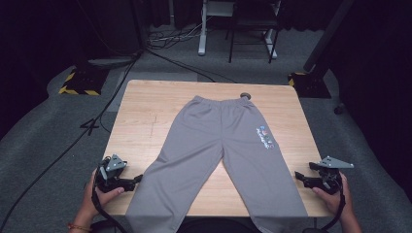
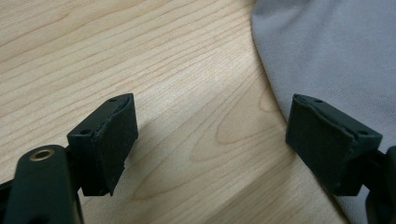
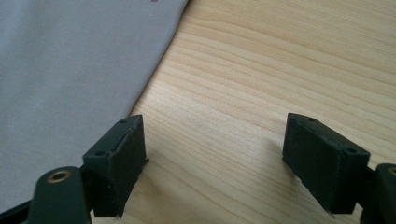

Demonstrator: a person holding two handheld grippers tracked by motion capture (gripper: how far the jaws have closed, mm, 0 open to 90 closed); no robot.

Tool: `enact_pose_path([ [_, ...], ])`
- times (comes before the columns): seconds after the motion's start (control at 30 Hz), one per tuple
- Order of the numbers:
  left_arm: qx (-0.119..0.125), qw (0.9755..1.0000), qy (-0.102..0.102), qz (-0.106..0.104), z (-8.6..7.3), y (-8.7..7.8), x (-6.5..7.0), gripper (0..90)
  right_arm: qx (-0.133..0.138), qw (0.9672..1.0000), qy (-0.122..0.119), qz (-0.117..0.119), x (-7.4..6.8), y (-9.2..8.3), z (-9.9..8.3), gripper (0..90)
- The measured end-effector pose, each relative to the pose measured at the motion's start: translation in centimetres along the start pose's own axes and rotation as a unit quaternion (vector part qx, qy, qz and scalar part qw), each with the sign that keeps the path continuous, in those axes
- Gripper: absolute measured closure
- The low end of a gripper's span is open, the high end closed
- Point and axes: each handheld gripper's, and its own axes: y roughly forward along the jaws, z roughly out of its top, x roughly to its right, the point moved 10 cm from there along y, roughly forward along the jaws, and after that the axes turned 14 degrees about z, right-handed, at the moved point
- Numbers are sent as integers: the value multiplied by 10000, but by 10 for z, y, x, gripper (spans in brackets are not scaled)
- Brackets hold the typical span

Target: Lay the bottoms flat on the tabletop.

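Nearest us in the high view, our two hands each hold one tool at the near corners of the surface [image 1: 145, 116]: the left tool [image 1: 138, 180] just beside one hem, the right tool [image 1: 299, 177] just off the other. One pair of grey trousers [image 1: 221, 145] lies flat in the middle, waistband far, two legs fanned toward us and hanging over the near edge, so each hem is within reach.

From the left gripper view, jaws spread and empty over bare wood, the trouser edge [image 2: 336, 56] beside one pad.

From the right gripper view, jaws also spread, nothing between them, the cloth [image 3: 70, 70] off to one side.
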Motion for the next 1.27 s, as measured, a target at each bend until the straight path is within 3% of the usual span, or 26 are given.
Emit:
enact_pose_path([
  [0.3, -18, 9999, -88, 61, 2, 2, 0, 170, 3, 10000, 7, -17, 1, 1, 1, 214],
  [1.27, 8, 9999, -101, 76, 3, 4, -1, 171, 8, 10000, 15, -14, 1, 1, 1, 215],
])
